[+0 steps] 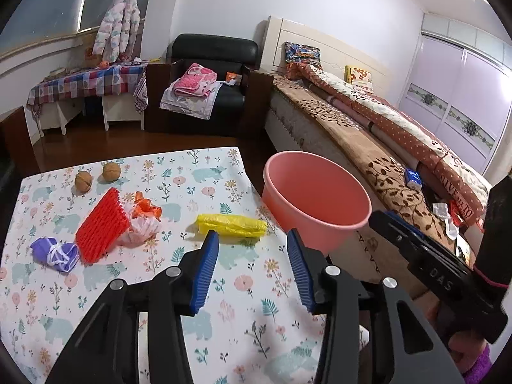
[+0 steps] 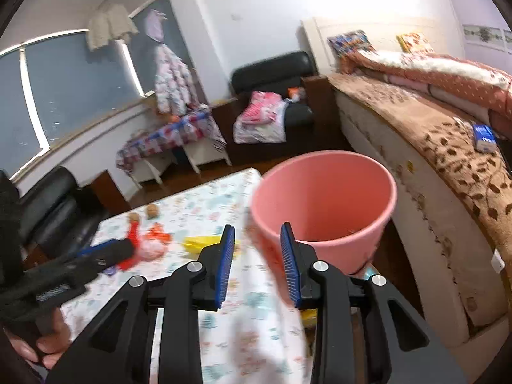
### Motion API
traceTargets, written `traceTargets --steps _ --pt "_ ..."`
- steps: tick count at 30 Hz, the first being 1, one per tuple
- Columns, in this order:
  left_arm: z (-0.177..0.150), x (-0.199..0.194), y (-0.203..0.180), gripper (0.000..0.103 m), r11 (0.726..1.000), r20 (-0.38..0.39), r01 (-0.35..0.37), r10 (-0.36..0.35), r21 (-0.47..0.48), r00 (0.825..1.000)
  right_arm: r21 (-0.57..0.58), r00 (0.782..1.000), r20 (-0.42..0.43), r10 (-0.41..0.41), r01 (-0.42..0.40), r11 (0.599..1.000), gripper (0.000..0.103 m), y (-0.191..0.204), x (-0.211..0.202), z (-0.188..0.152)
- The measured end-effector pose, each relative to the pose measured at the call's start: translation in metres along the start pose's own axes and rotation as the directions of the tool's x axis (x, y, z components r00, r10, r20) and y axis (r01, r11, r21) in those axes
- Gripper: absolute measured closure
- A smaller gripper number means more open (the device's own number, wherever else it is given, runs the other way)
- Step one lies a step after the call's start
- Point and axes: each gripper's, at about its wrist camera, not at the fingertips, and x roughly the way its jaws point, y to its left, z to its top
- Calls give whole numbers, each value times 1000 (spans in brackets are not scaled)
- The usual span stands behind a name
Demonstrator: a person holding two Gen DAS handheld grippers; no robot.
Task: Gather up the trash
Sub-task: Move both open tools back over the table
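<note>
Lying at nine o'clock on the bench, a purple mask sits beside red netting; a yellow bag rests at twelve o'clock before the left tool, open and empty. The pink bin stands at two o'clock; the right tool is open, empty.

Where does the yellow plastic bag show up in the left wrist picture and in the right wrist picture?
Left wrist view: the yellow plastic bag lies on the floral tablecloth just left of centre, right beyond the left gripper fingertips.
Right wrist view: it sits left of centre, partly hidden behind the right gripper finger.
Shared landmark: the pink bin, to the bag's right in both.
</note>
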Motion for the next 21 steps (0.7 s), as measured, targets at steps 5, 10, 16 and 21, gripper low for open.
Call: traceTargets --steps 5,10,16,21 --pt "-6 -21 4 56 999 20 -19 18 40 1000 -66 999 16 39 -38 997 73 27 -11 -4" --pt "-12 -36 34 49 999 46 -38 37 32 998 -110 996 -21 85 -86 990 73 46 -5 -8" --pt "-20 -39 95 48 997 31 -71 72 -34 997 -154 977 -165 134 -160 975 73 67 31 -33" --pt "-24 -26 135 48 988 -9 -150 150 -30 989 -182 962 -222 161 -204 962 73 74 52 -38"
